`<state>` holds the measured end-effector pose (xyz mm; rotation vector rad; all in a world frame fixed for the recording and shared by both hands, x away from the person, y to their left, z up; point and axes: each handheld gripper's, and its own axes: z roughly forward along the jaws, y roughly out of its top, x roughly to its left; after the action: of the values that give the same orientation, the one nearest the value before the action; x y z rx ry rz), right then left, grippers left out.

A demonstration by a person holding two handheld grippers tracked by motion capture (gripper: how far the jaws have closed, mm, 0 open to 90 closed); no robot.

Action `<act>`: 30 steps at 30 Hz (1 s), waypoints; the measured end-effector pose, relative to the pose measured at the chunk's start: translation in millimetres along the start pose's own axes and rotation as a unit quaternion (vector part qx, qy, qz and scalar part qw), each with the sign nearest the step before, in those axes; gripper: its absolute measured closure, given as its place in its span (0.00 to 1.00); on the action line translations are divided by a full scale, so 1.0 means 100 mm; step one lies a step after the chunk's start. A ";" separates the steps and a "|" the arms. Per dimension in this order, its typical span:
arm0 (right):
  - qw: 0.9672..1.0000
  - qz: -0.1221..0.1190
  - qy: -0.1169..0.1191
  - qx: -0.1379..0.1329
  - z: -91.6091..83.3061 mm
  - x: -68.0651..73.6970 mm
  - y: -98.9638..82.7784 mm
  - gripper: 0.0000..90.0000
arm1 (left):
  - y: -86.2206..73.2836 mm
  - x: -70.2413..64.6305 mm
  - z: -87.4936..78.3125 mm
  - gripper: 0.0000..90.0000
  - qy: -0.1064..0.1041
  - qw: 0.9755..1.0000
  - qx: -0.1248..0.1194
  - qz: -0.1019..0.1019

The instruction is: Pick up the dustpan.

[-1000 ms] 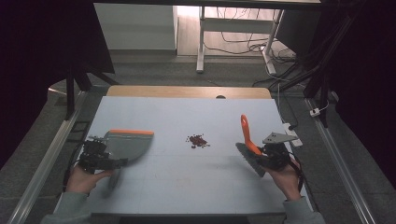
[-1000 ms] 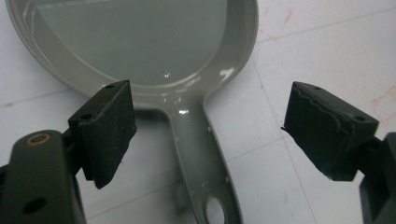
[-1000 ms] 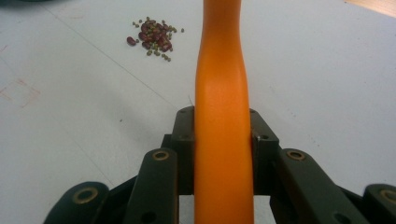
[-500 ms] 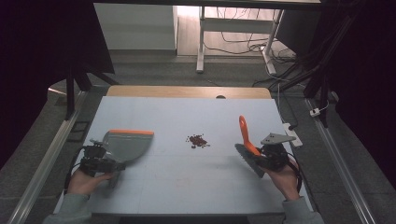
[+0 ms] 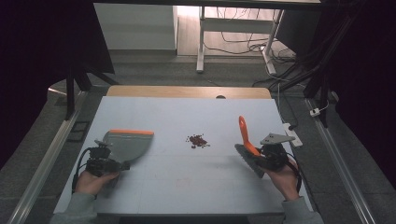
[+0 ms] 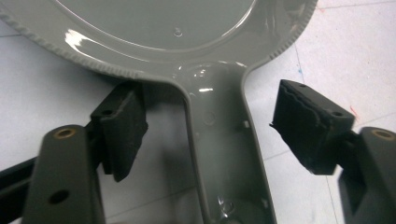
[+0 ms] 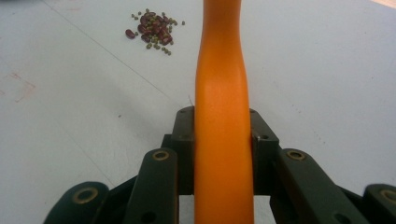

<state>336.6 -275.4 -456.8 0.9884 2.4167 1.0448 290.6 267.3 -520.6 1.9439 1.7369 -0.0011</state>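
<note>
A grey dustpan (image 5: 126, 144) with an orange front lip lies flat on the left of the pale table. In the left gripper view its handle (image 6: 224, 154) runs between the two black pads (image 6: 123, 126), with a gap on each side. My left gripper (image 6: 212, 126) is open around the handle, and its jaws have just been closing. My right gripper (image 5: 261, 156) is shut on the orange handle (image 7: 222, 93) of a brush (image 5: 243, 133), whose grey bristles rest near the table. A small pile of red and green beans (image 5: 197, 141) lies between dustpan and brush.
The table (image 5: 187, 186) has a wooden strip (image 5: 187, 91) along its far edge and metal rails on both sides. Beyond it stand a white frame's legs (image 5: 201, 42) and cables on the floor. A white power strip (image 5: 292, 133) sits off the right edge.
My left gripper has sunk towards the table over the dustpan handle and its jaws have narrowed. The right gripper and brush have stayed put.
</note>
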 end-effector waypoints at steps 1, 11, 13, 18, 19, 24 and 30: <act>1.000 0.000 0.000 0.000 0.00 0.00 0.00 0.78 | 0.00 0.00 0.01 0.33 0.000 1.000 0.000 -0.001; 1.000 0.000 -0.002 -0.001 0.00 0.01 0.00 0.78 | 0.00 0.03 0.04 0.51 -0.013 1.000 -0.016 -0.011; 1.000 0.000 -0.002 -0.001 0.00 0.00 0.00 0.78 | 0.00 0.04 0.04 0.53 -0.014 1.000 -0.018 -0.014; 1.000 0.003 -0.002 0.001 0.01 0.00 -0.01 0.78 | 0.00 0.05 0.04 0.61 -0.015 0.999 -0.024 -0.017; 1.000 0.003 -0.002 0.002 0.02 0.00 -0.01 0.78 | 0.00 0.05 0.04 0.63 -0.017 0.999 -0.024 -0.017; 1.000 0.003 -0.003 0.001 0.01 0.00 -0.01 0.78 | 0.00 0.07 0.04 0.68 -0.016 0.999 -0.028 -0.024; 1.000 0.004 -0.004 0.001 0.01 -0.01 -0.01 0.78 | 0.00 0.08 0.03 0.69 -0.014 0.999 -0.034 -0.020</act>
<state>337.2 -276.1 -458.6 1.0008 2.4098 1.0400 292.8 273.9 -526.1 1.8518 1.7351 0.0166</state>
